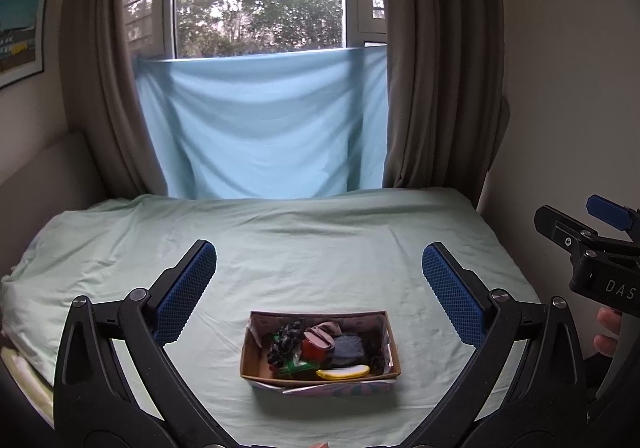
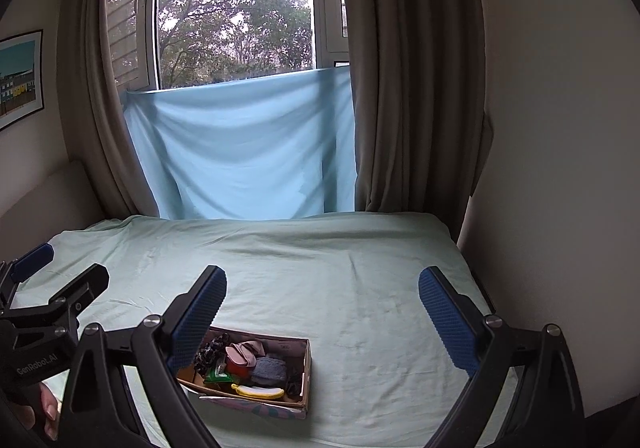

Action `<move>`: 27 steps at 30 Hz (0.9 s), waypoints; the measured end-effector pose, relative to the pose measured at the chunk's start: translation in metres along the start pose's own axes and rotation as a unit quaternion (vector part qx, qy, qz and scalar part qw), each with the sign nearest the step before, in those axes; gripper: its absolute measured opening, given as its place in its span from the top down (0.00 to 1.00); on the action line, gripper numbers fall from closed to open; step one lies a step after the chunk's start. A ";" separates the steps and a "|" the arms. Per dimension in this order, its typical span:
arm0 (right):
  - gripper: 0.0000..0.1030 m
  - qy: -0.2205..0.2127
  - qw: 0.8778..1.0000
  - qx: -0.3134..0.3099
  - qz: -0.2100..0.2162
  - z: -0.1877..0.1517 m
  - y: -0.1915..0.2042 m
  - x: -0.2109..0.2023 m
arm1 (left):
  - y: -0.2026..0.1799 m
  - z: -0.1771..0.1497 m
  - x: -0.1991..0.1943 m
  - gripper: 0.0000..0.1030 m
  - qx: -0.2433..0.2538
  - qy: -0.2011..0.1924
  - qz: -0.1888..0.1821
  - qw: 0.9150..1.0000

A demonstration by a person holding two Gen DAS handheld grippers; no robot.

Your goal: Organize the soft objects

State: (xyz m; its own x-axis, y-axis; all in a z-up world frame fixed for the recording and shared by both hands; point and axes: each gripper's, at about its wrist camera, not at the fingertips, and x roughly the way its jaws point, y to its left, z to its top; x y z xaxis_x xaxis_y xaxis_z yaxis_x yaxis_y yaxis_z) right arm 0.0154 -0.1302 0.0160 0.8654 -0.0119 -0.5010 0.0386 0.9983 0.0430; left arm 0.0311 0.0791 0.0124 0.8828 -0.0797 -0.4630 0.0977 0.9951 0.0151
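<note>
A shallow cardboard box (image 1: 258, 346) (image 2: 307, 368) sits on the pale green bed sheet (image 1: 320, 248) (image 2: 340, 276). Inside lie several soft items: a yellow banana toy (image 1: 343, 373) (image 2: 258, 392), a grey-blue cloth (image 1: 347, 352) (image 2: 269, 370), a pink fabric piece (image 1: 322, 334) (image 2: 245, 352), a red item (image 1: 313, 350) and a black-and-white scrunchie (image 1: 285, 342) (image 2: 211, 352). My left gripper (image 1: 319, 272) hovers open above and behind the box, holding nothing. My right gripper (image 2: 322, 294) is open to the box's right, also holding nothing. Each gripper shows at the edge of the other's view.
A light blue cloth (image 1: 264, 120) hangs below the window between brown curtains (image 1: 440, 68). A wall (image 2: 560, 128) borders the bed on the right; a padded headboard (image 1: 40, 176) stands at the left. A person's fingers (image 1: 608, 332) hold the right gripper's handle.
</note>
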 end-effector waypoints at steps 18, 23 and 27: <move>0.07 -0.002 1.000 -0.002 -0.005 0.004 0.000 0.005 | 0.001 -0.001 0.006 0.00 0.000 -0.003 0.002 1.000; 0.07 -0.004 1.000 -0.002 -0.004 0.005 0.001 0.008 | -0.001 0.000 0.008 0.00 0.007 -0.005 0.014 1.000; 0.07 -0.002 1.000 0.000 -0.003 0.005 0.000 0.010 | -0.001 0.000 0.008 0.00 0.004 -0.008 0.012 1.000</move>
State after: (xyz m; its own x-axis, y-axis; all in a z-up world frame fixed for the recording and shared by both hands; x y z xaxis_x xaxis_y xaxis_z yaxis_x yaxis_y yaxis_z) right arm 0.0268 -0.1302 0.0152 0.8670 -0.0178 -0.4980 0.0438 0.9982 0.0406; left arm 0.0376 0.0772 0.0085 0.8919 -0.0567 -0.4487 0.0801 0.9962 0.0333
